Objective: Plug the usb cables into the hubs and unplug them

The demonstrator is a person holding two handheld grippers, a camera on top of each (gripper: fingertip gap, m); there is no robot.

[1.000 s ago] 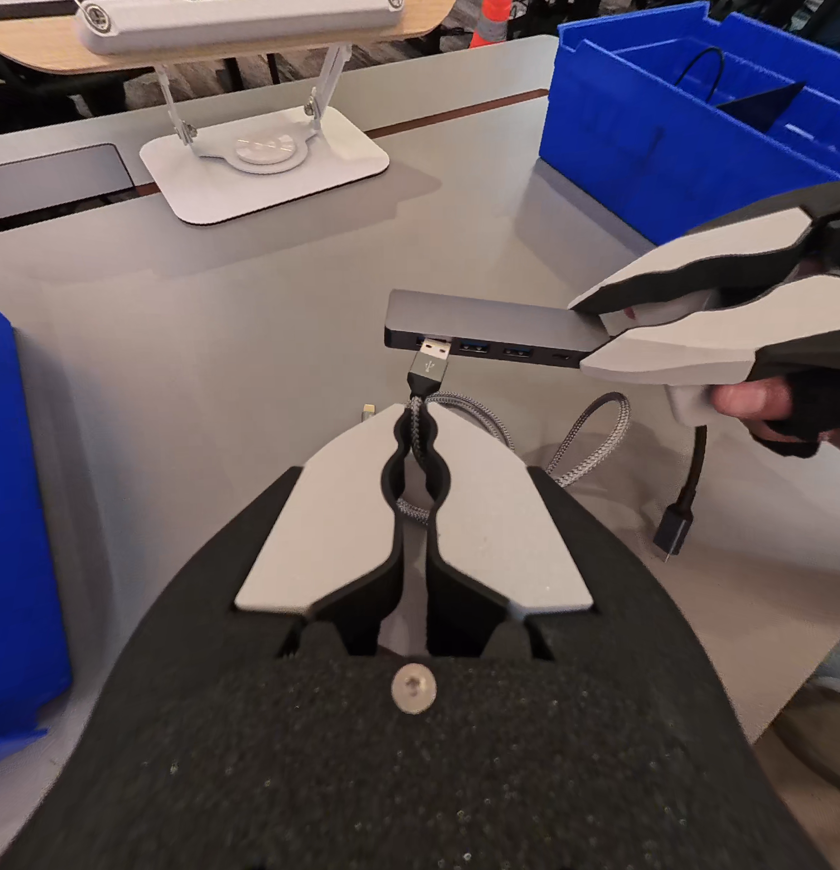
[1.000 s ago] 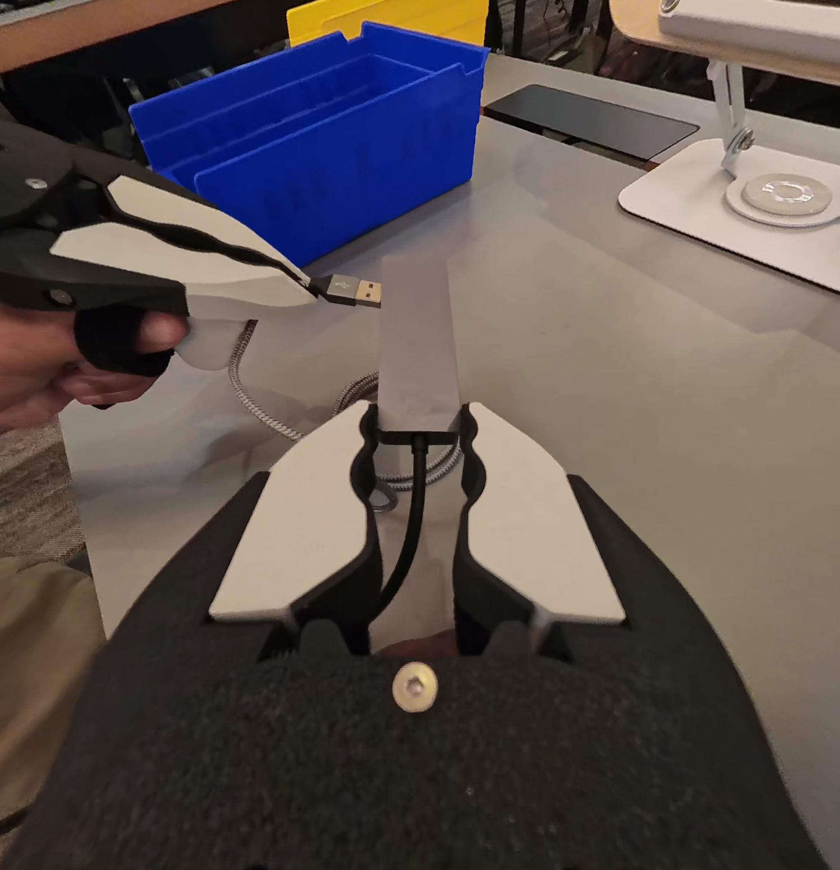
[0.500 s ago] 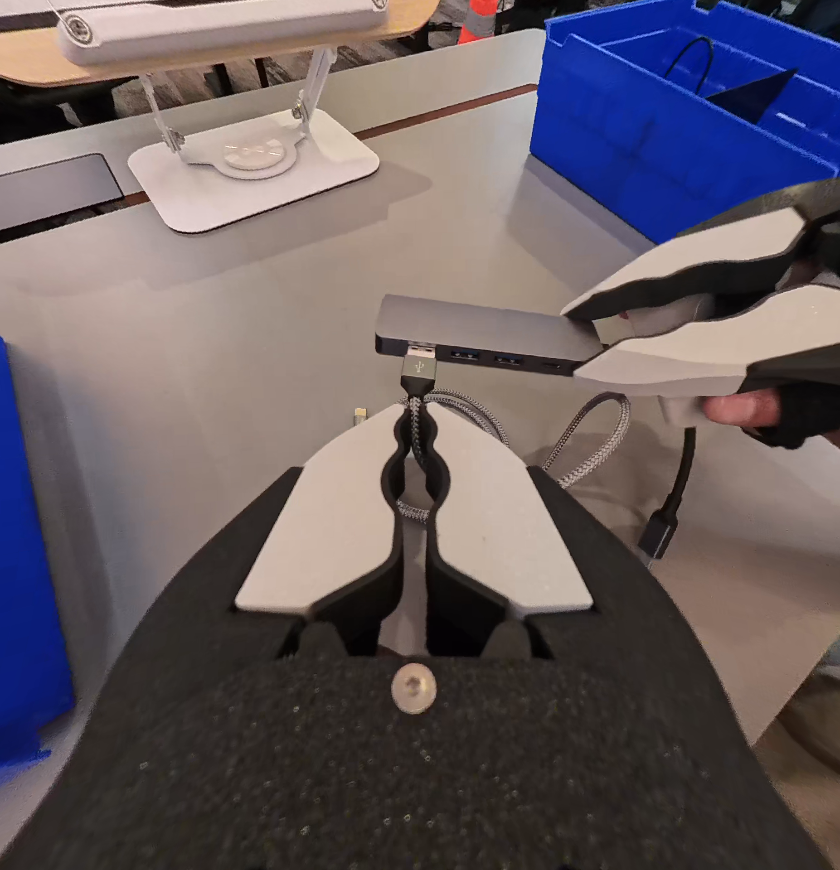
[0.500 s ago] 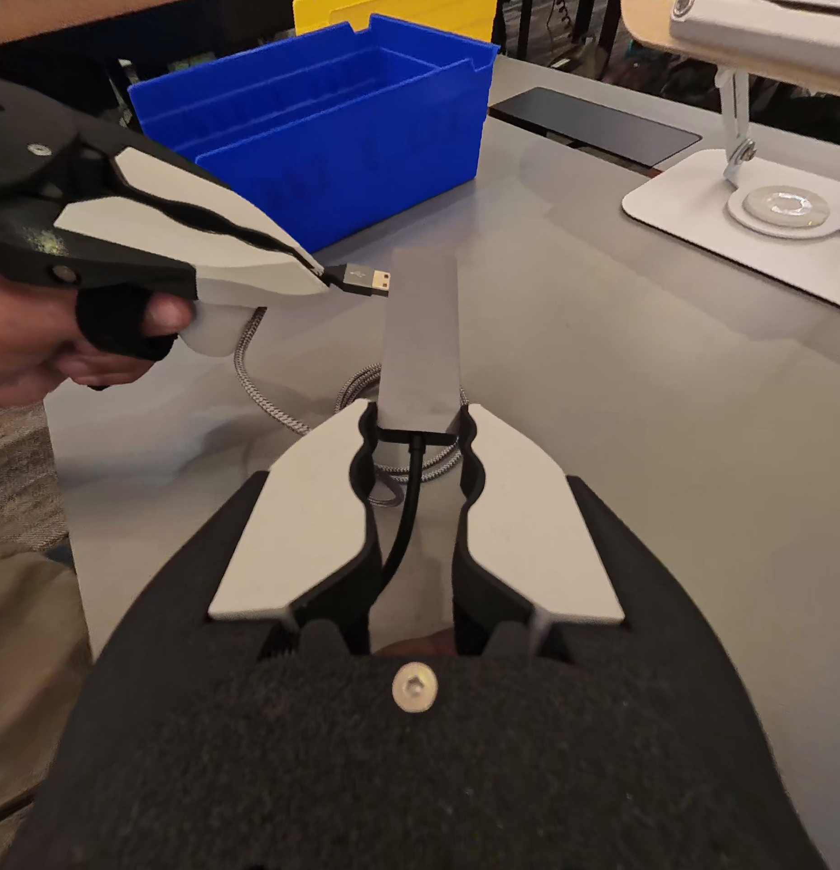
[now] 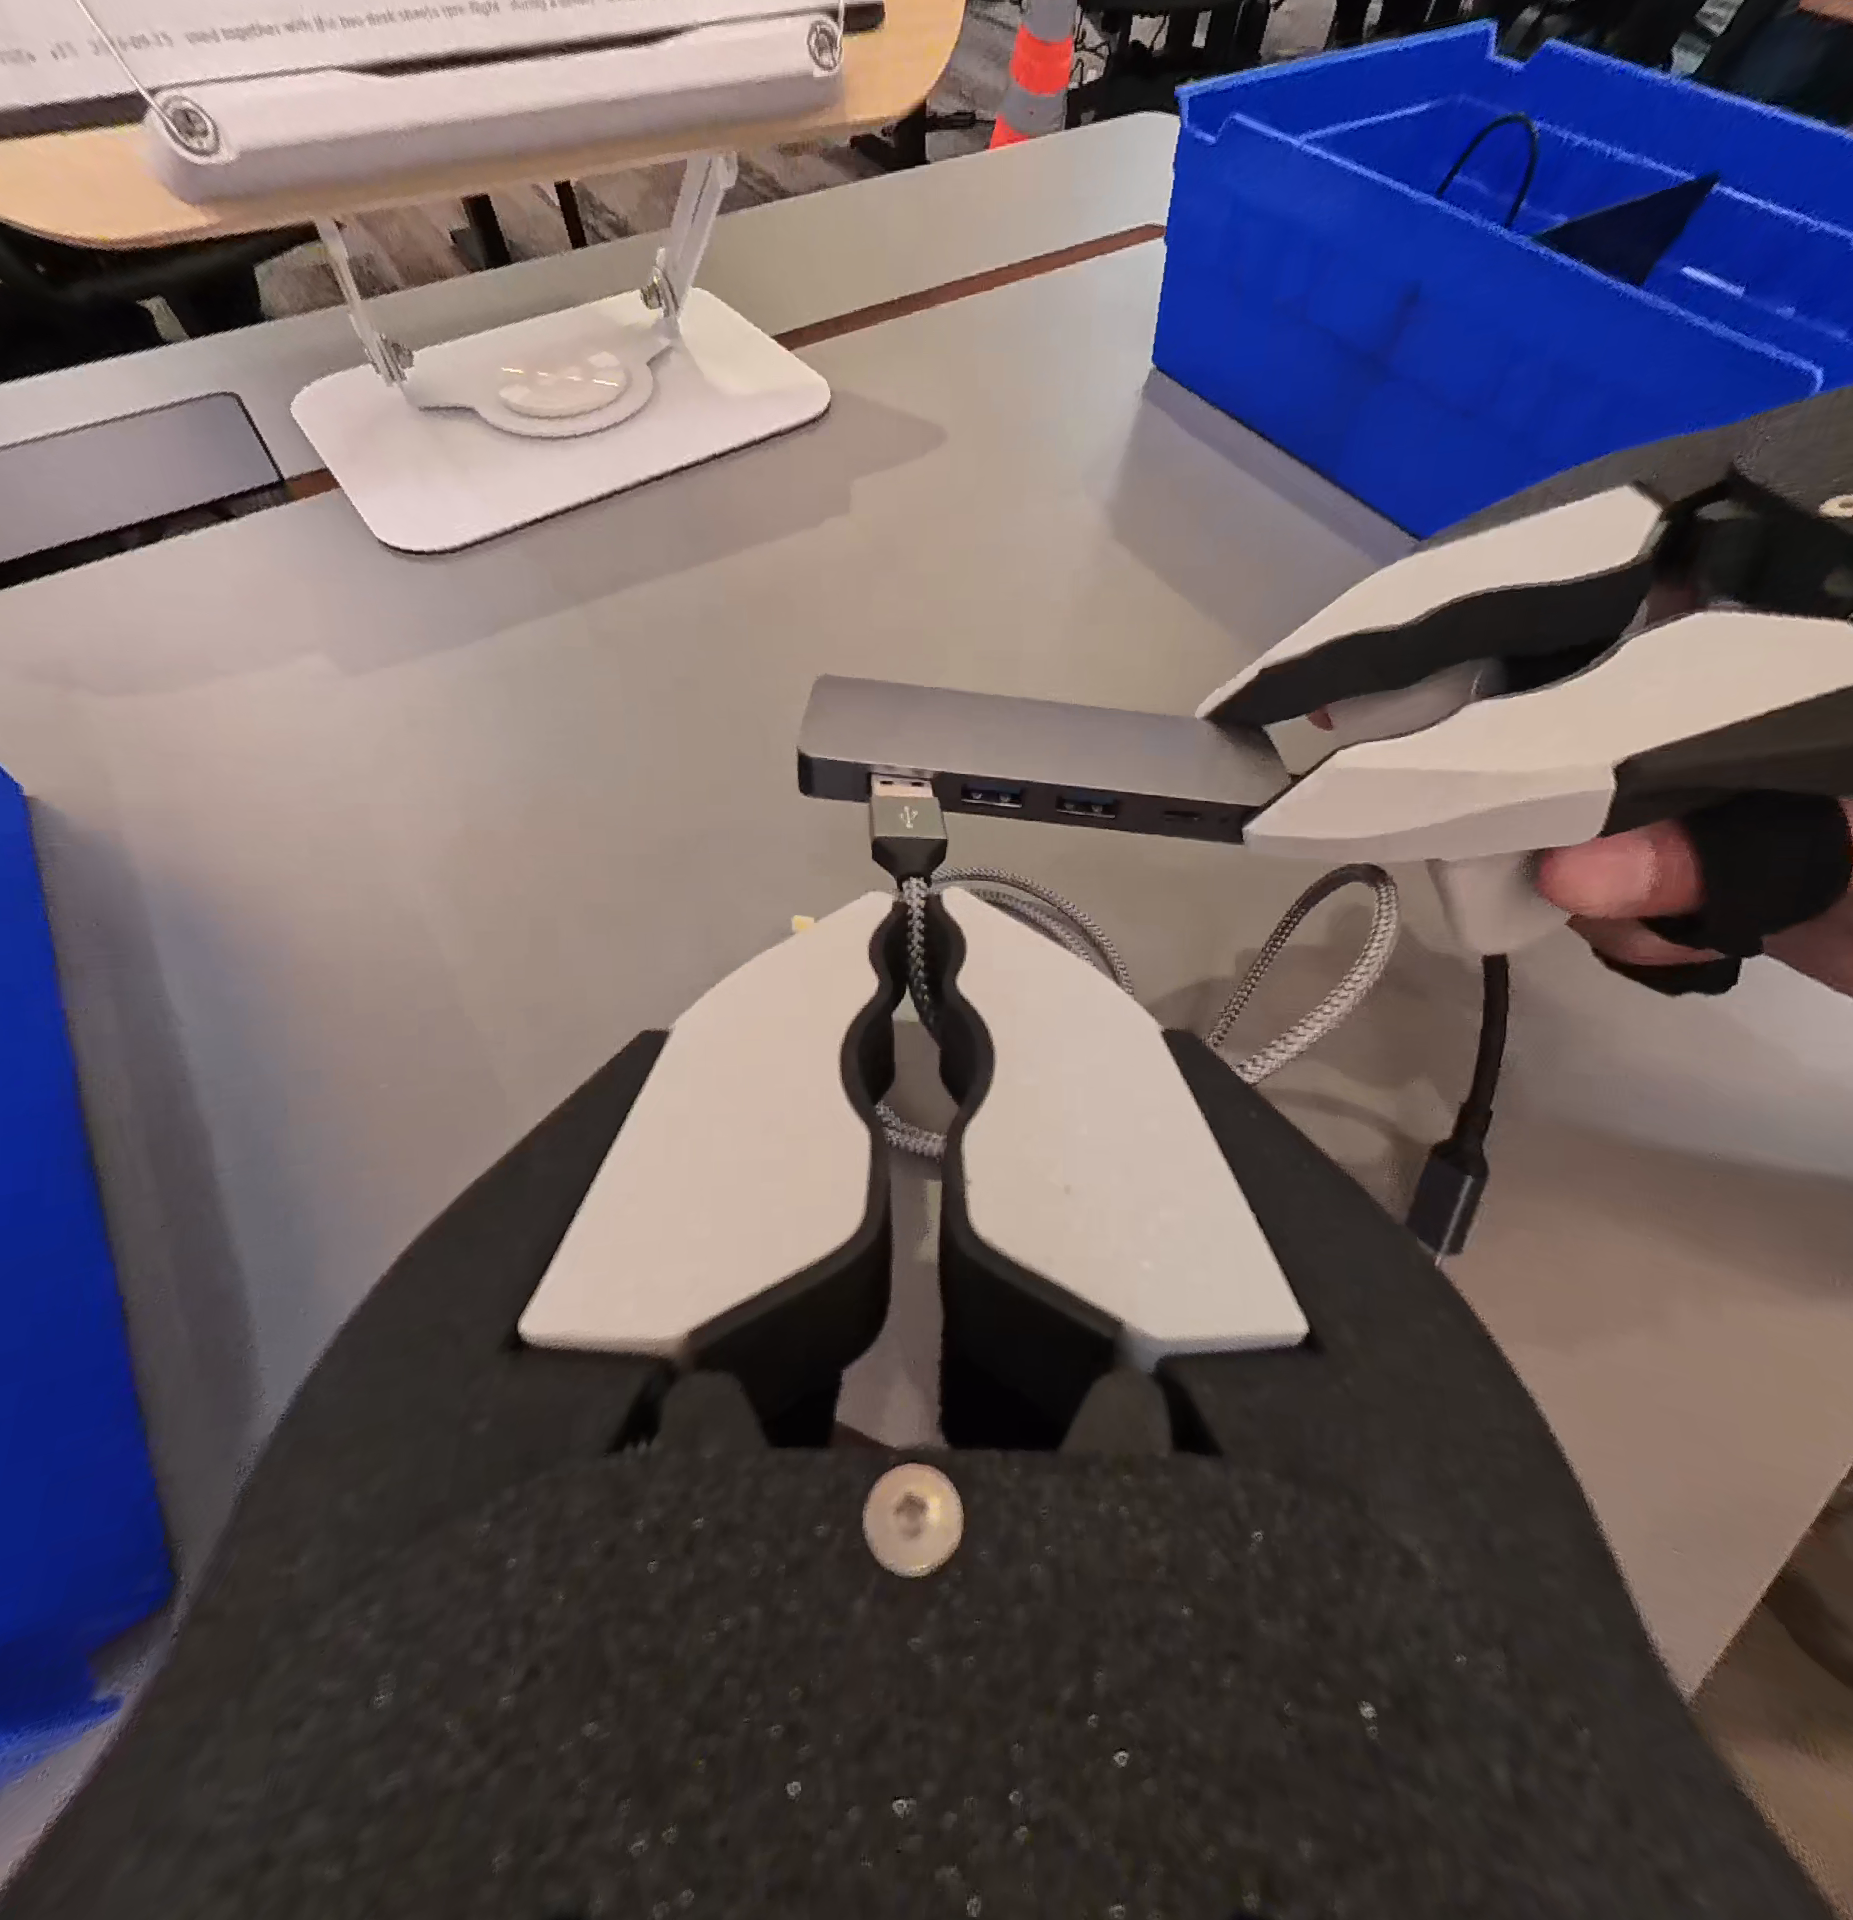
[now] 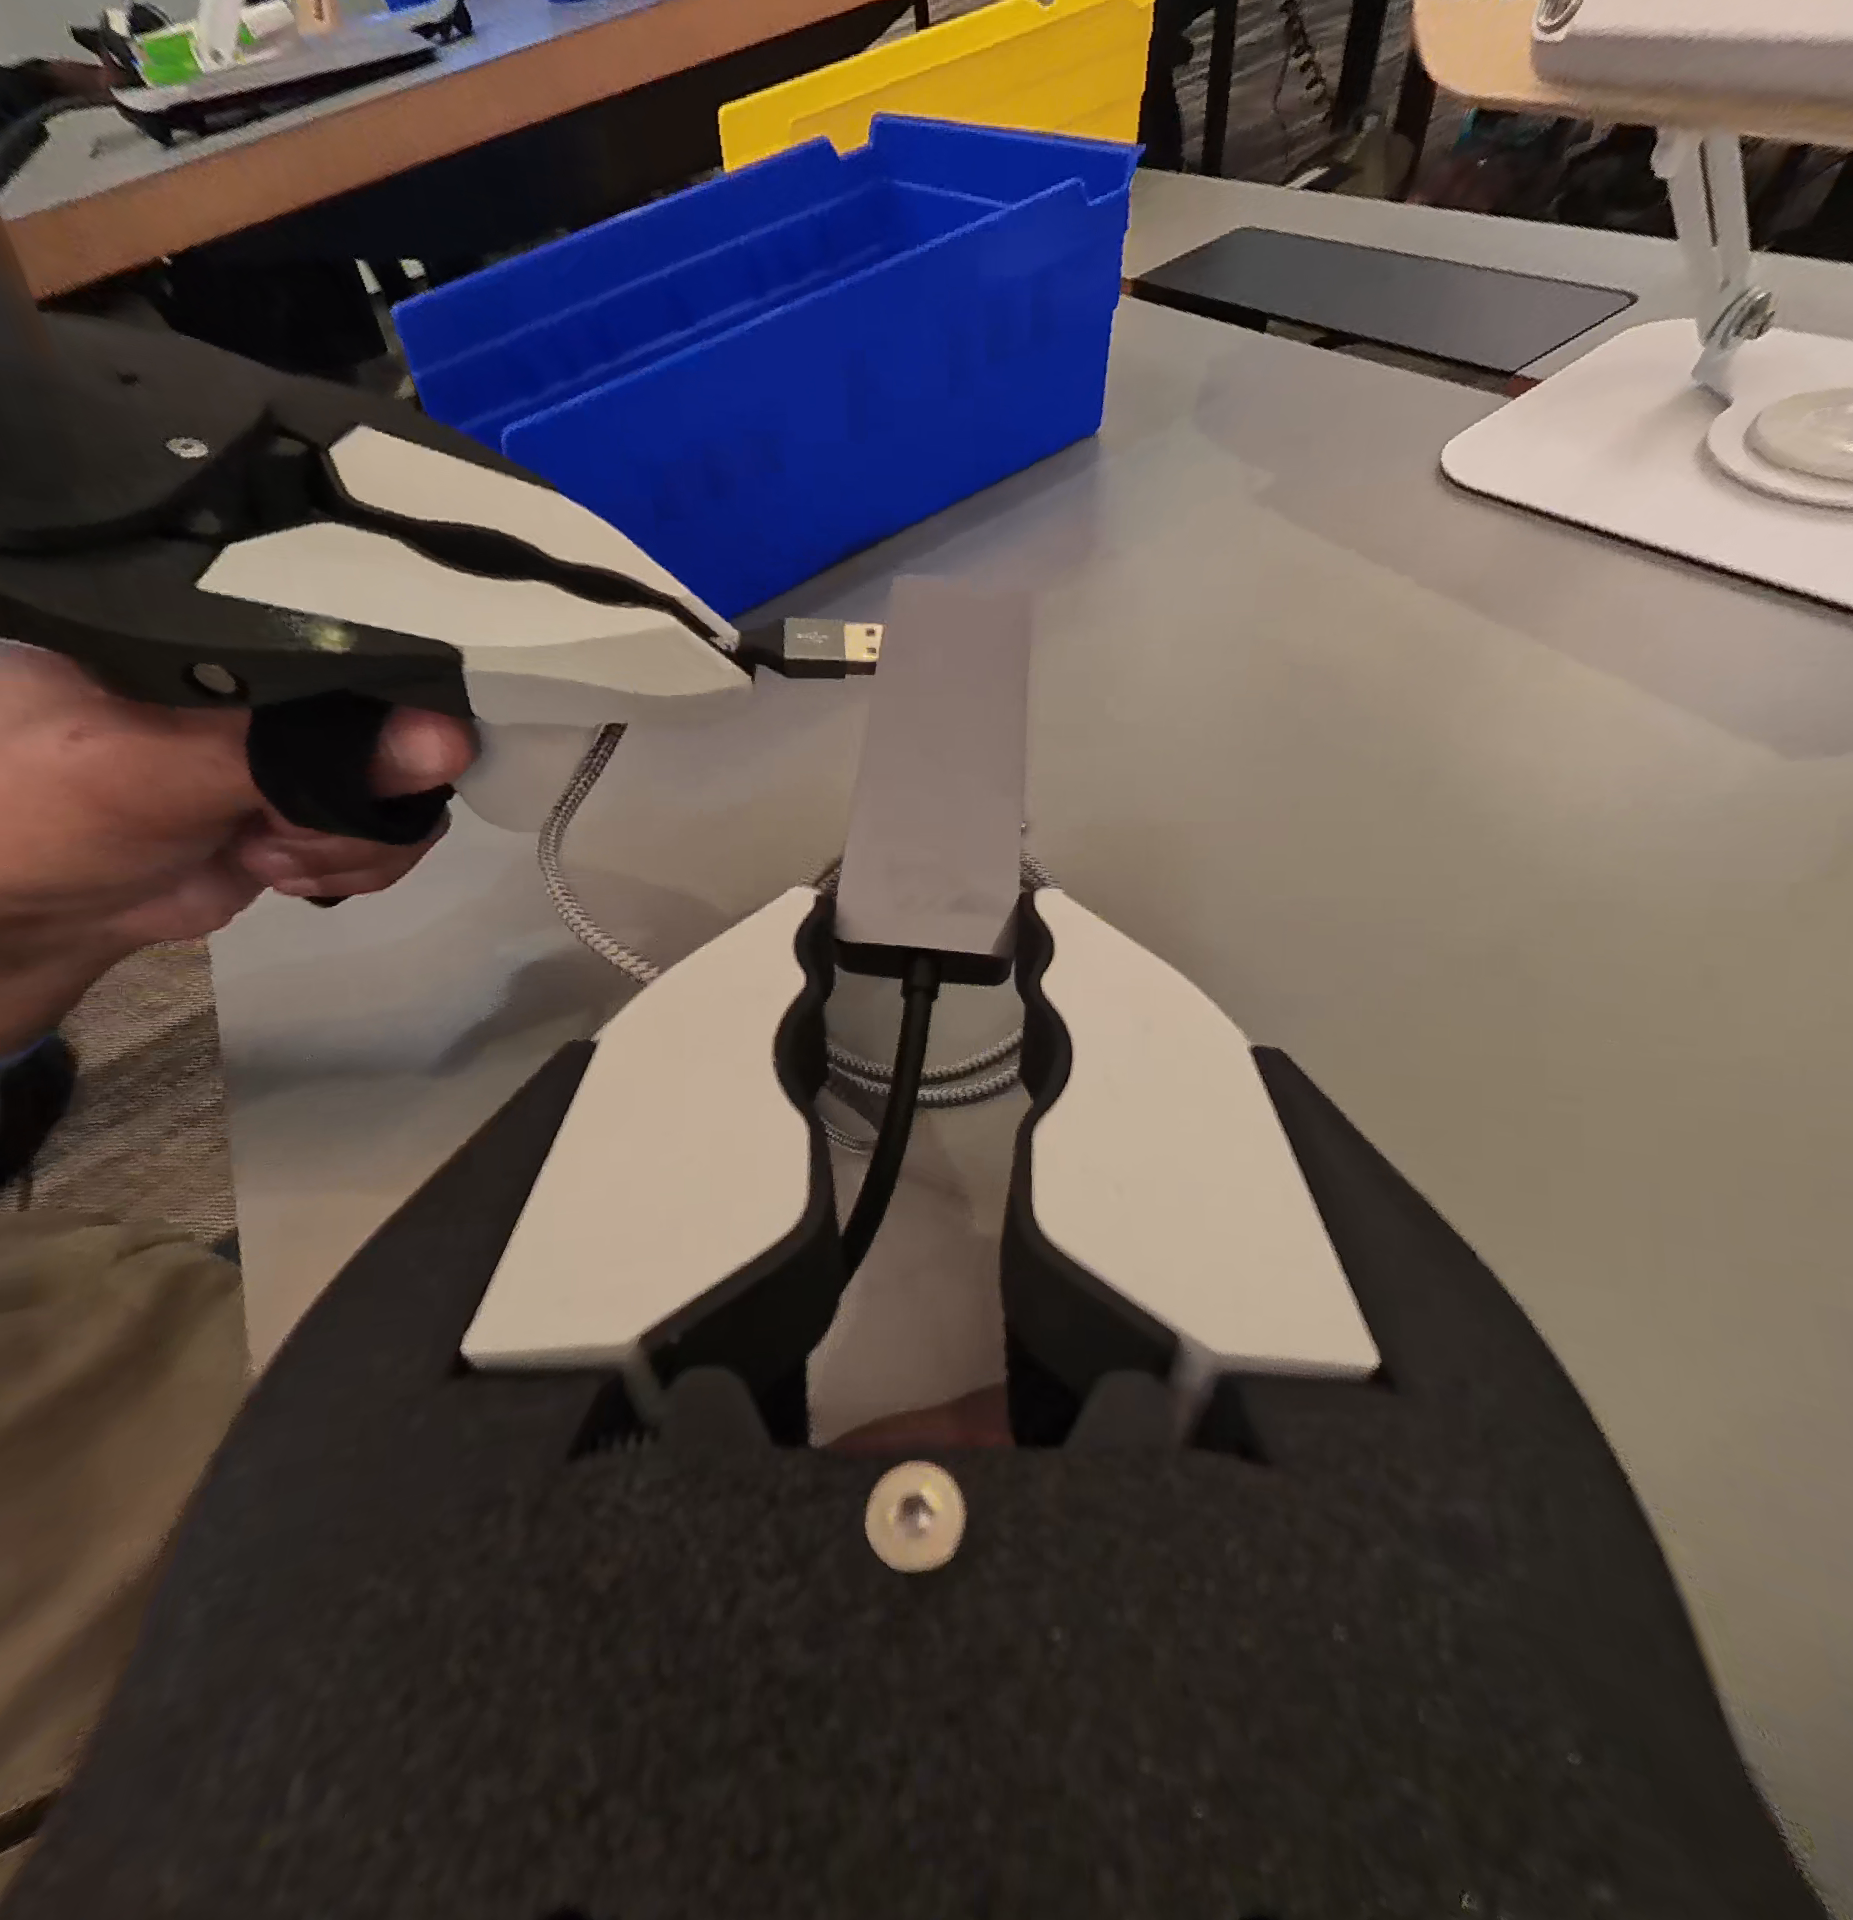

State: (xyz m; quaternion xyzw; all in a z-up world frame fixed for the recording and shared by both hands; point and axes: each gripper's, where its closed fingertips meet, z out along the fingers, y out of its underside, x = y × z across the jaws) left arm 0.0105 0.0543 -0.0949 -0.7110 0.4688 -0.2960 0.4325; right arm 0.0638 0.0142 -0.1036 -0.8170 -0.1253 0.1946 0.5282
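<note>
A slim grey hub (image 5: 1026, 740) is held level above the table, its ported side edge showing two blue sockets; a black lead (image 6: 891, 1101) hangs from its rear end; a braided grey cable (image 5: 1306, 977) loops on the tabletop below. The cable's metal USB plug (image 5: 904, 812) points at the hub's end port, its tip at the opening; how deep it sits cannot be told.

Grey table (image 5: 548, 748), smooth matte top. On it: white stand base (image 5: 558, 426) at the far side, blue bin (image 5: 1441, 343) far right, another blue bin (image 5: 39, 1195) at the left edge, braided grey cable (image 5: 1306, 977) looped near the front.
</note>
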